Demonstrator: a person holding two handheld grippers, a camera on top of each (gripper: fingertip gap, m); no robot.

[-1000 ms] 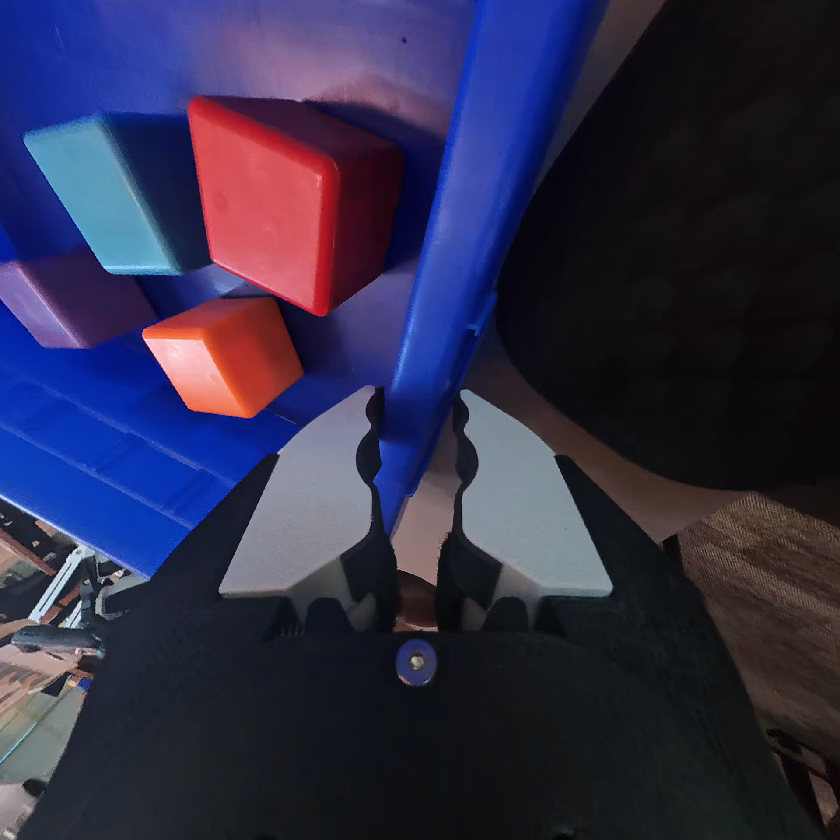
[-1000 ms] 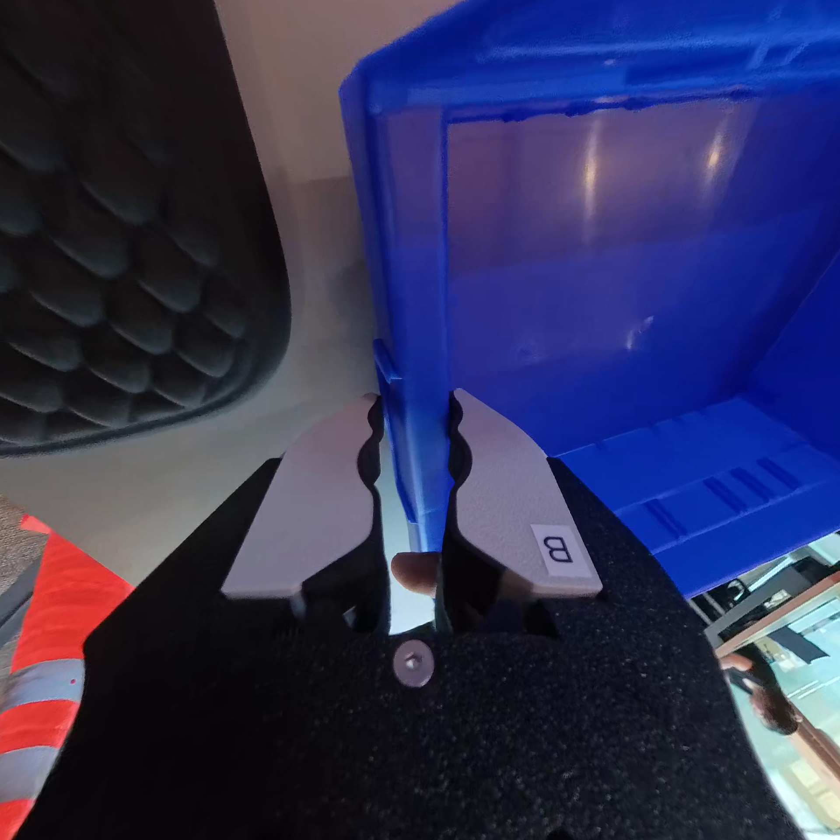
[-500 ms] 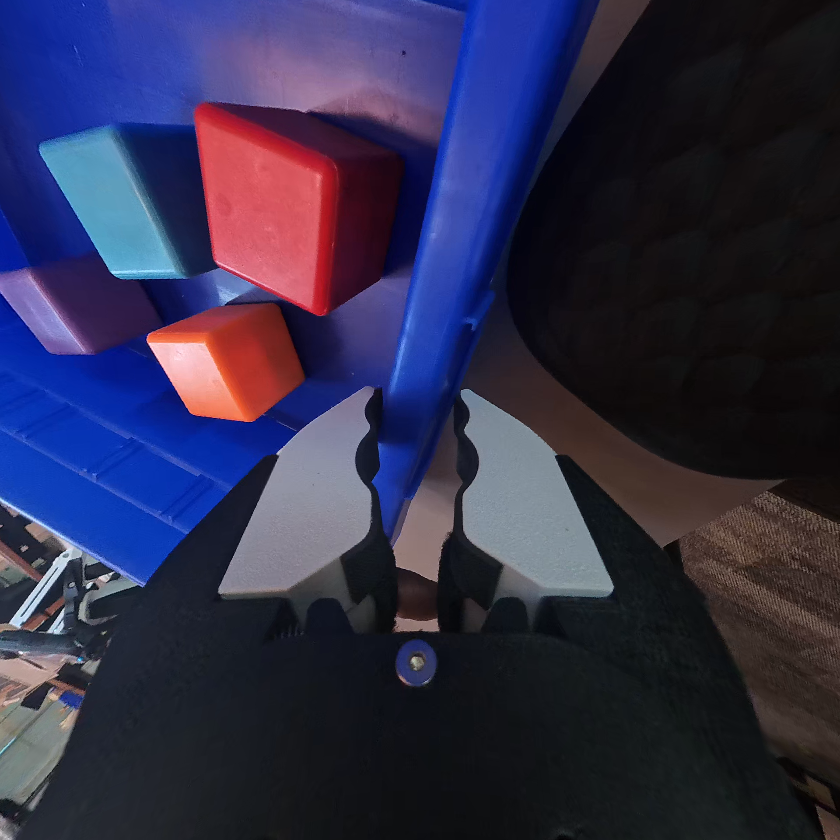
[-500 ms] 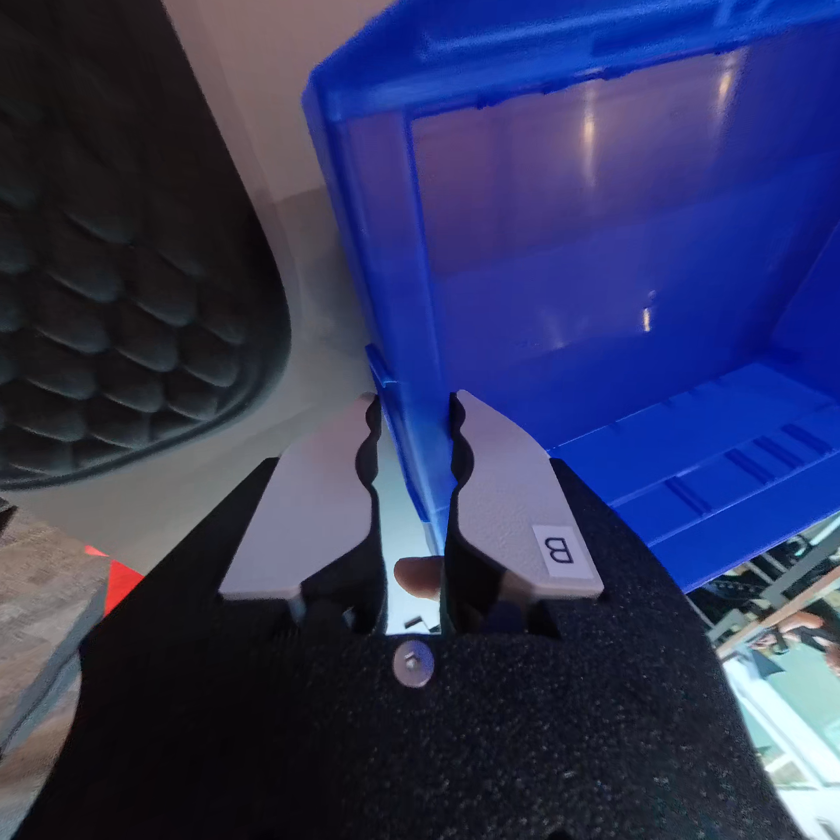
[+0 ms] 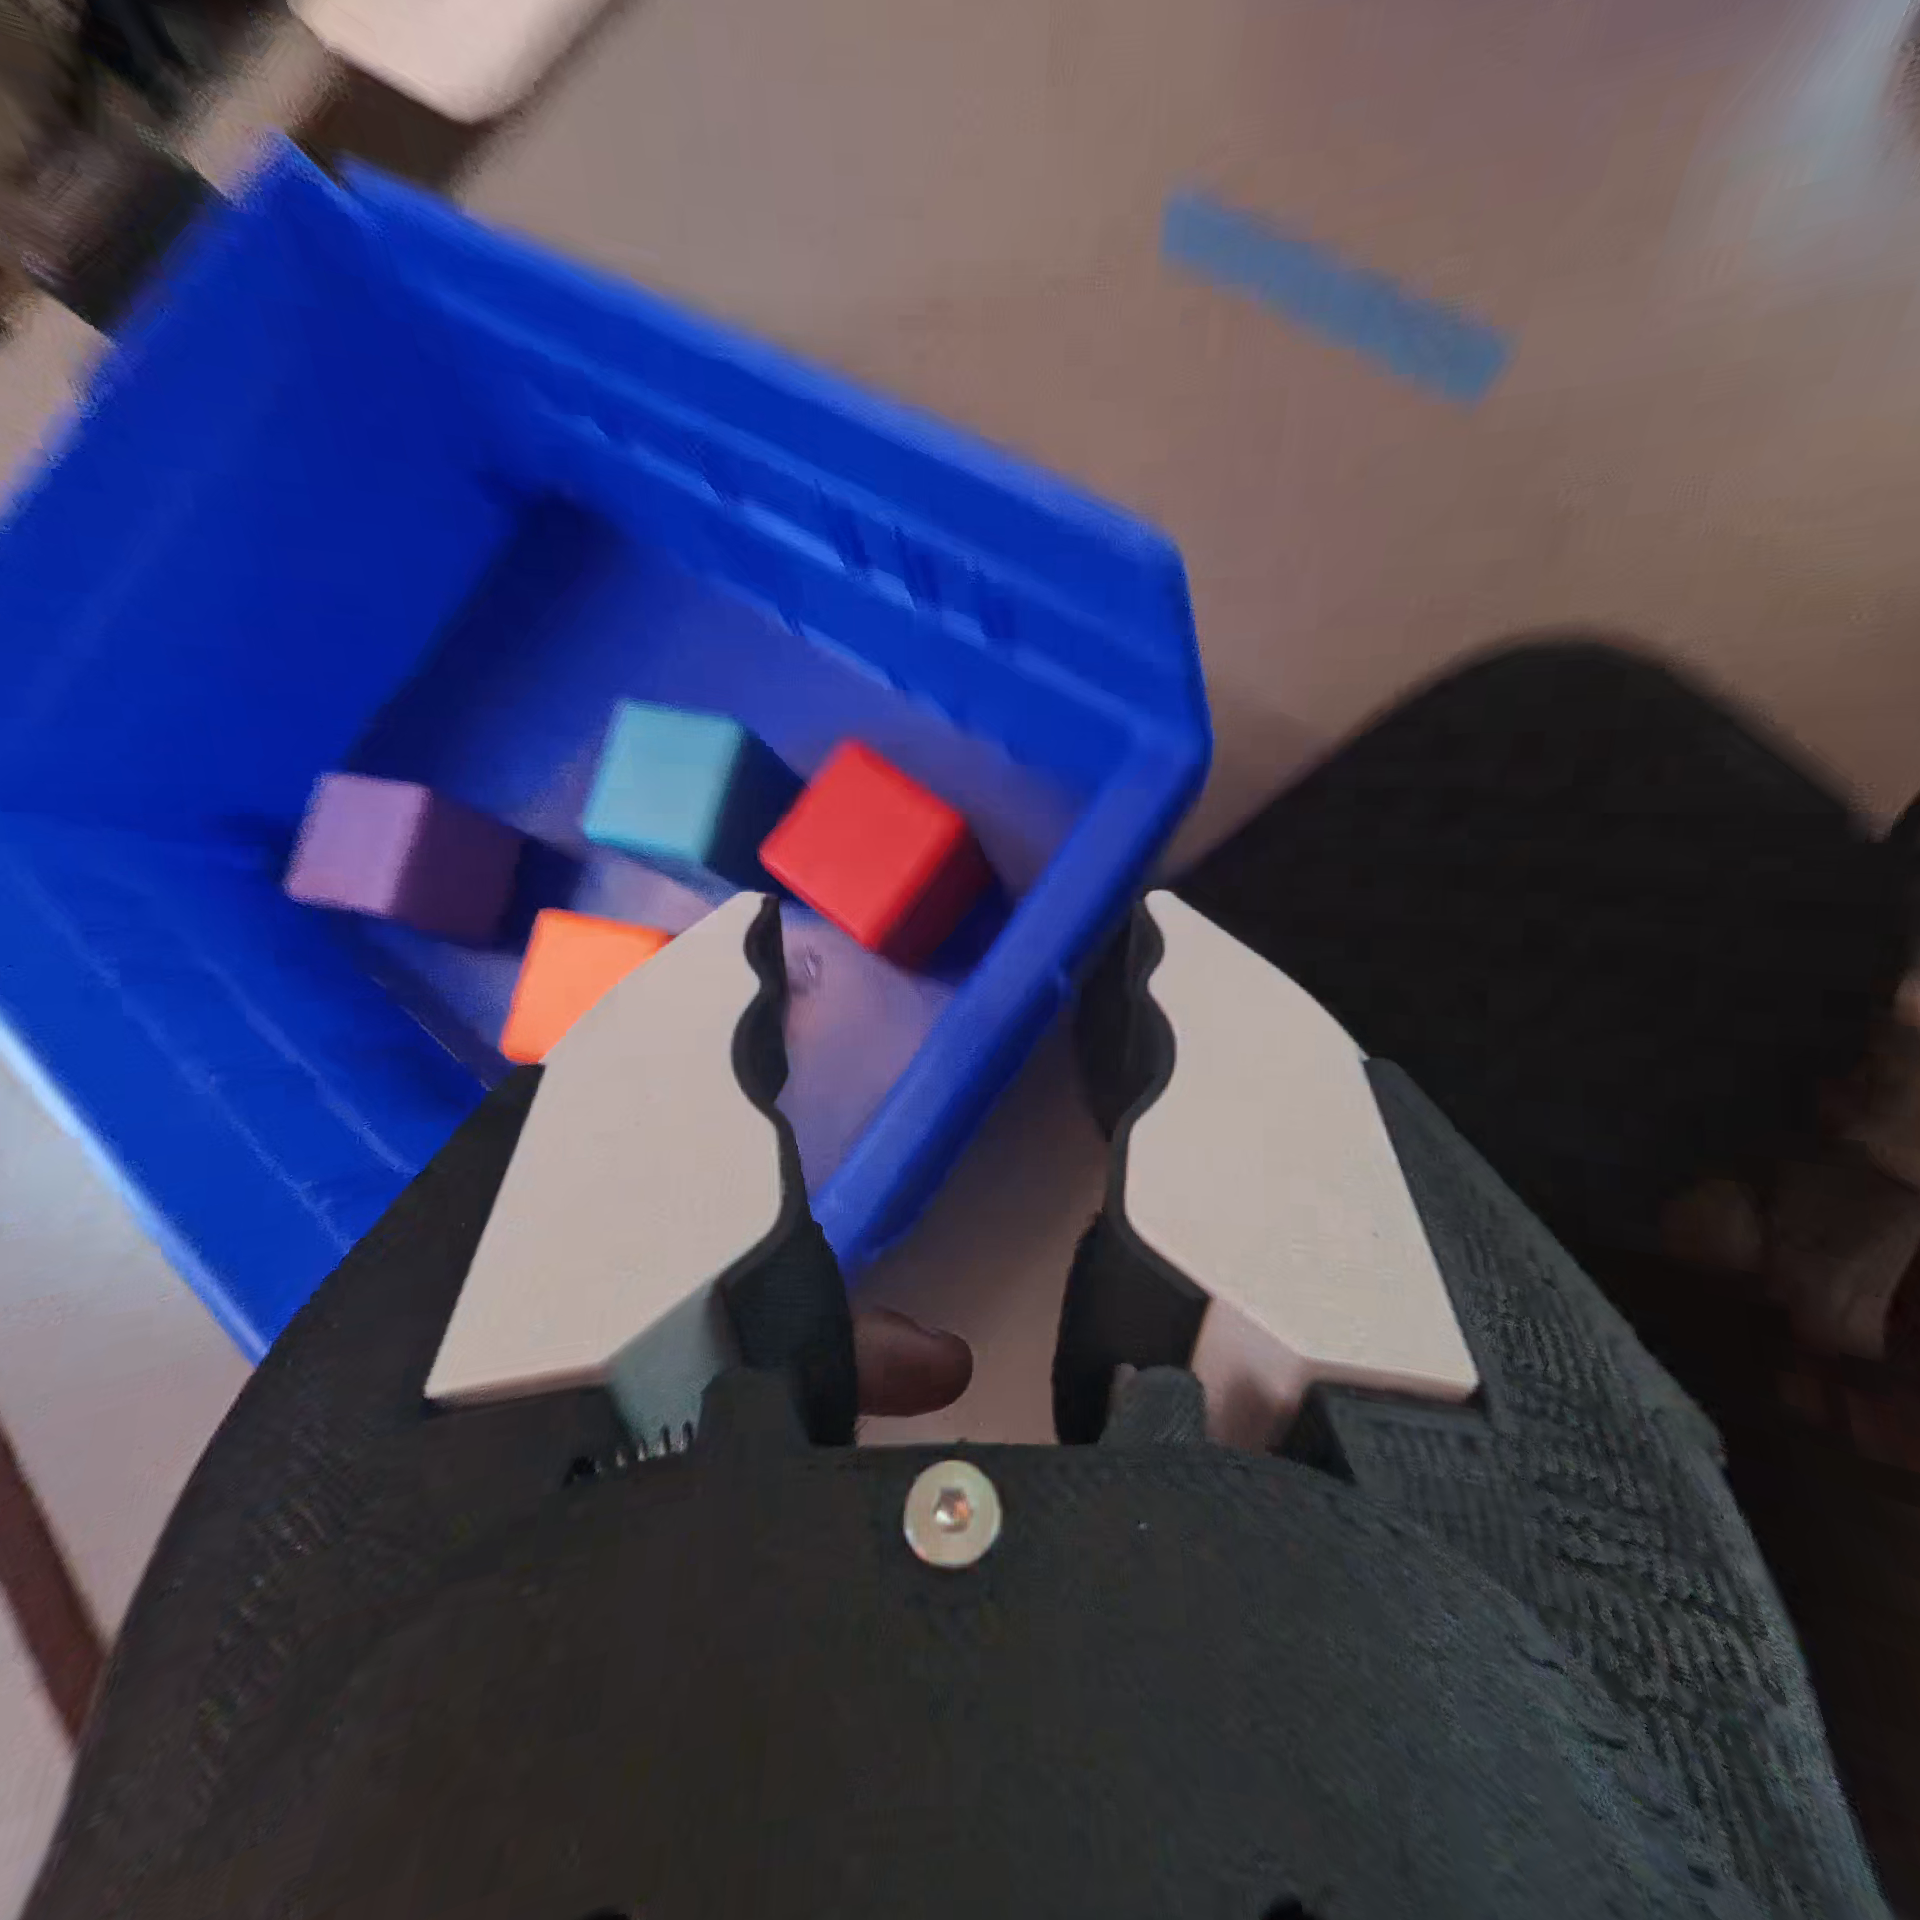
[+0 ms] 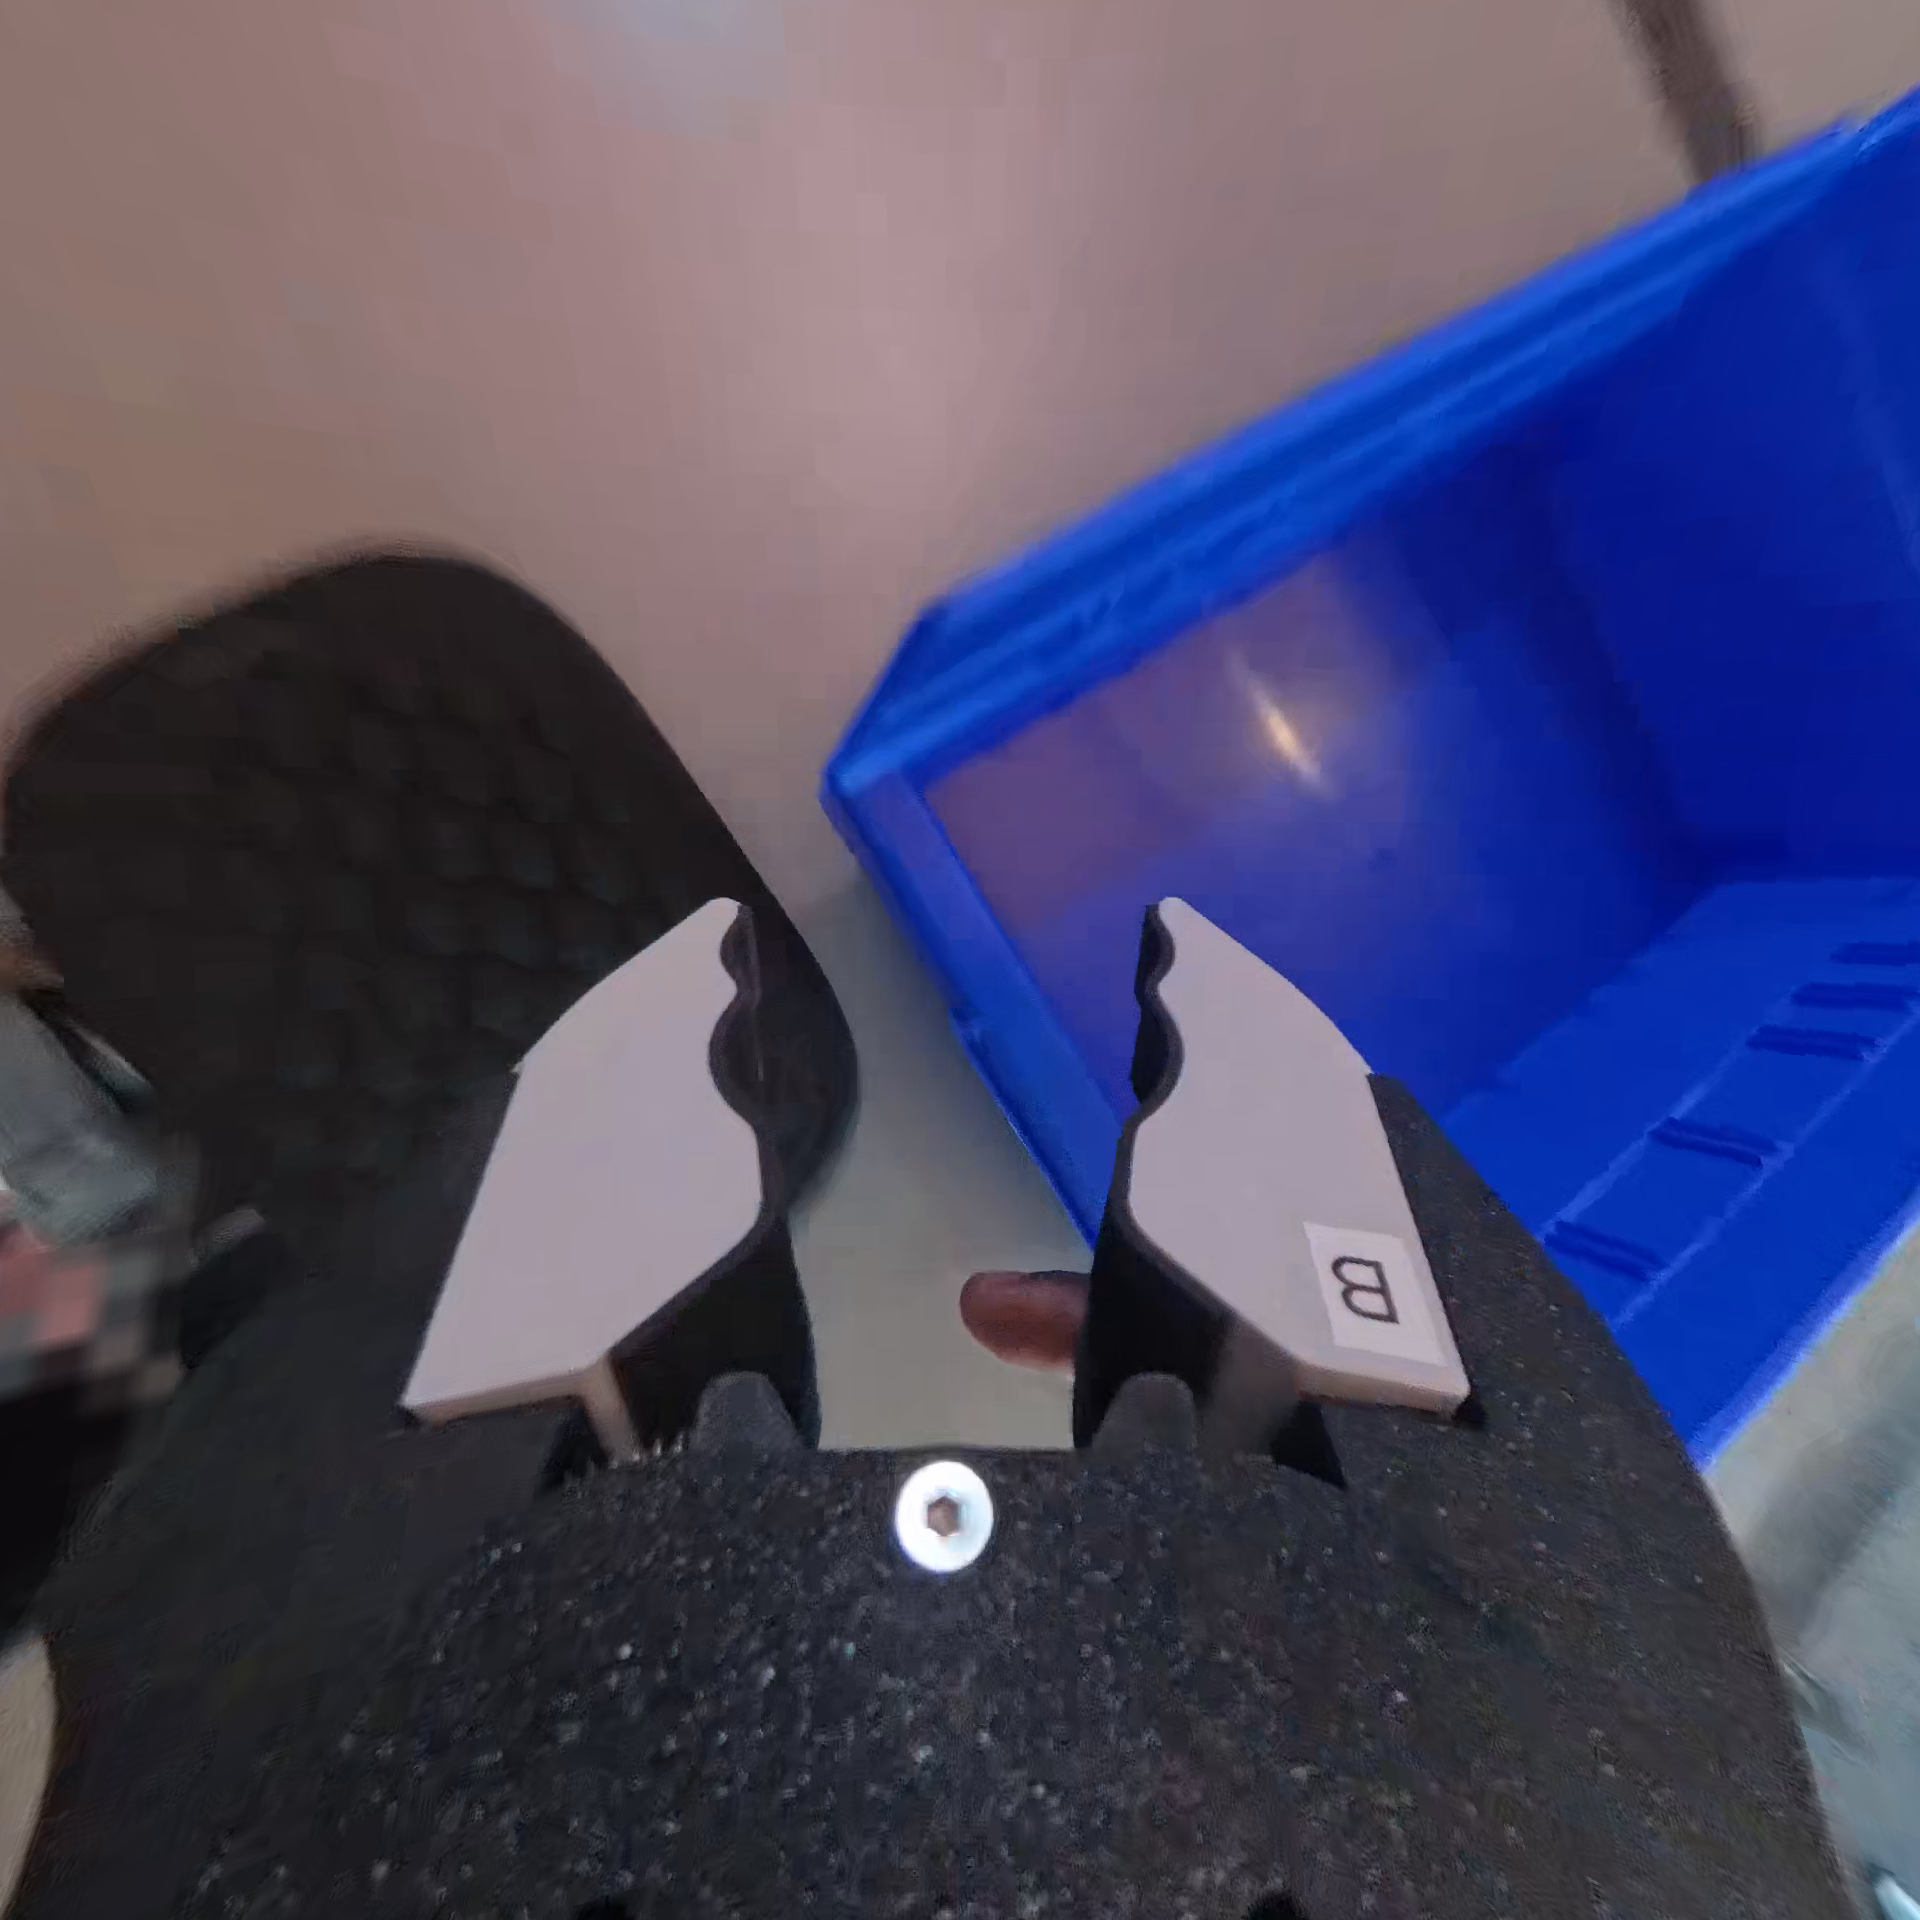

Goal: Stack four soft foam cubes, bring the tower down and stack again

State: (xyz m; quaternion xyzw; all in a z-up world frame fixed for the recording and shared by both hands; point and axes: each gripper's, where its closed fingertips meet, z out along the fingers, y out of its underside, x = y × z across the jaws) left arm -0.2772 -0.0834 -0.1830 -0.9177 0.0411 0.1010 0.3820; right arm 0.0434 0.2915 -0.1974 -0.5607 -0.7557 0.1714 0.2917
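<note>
Both tongs let go of the blue bin [image 5: 1101, 997] wall, jaws now apart; four foam cubes lie inside, orange cube [image 5: 566, 977] just ahead-left of the left tongs [image 5: 951, 997], nearer than the right tongs [image 6: 940, 997].

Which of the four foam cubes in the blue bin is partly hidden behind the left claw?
The orange cube: the left claw covers its lower right corner. The purple, teal and red cubes show whole.

Parted right tongs [image 6: 940, 914] astride blue bin [image 6: 997, 997] wall
</note>
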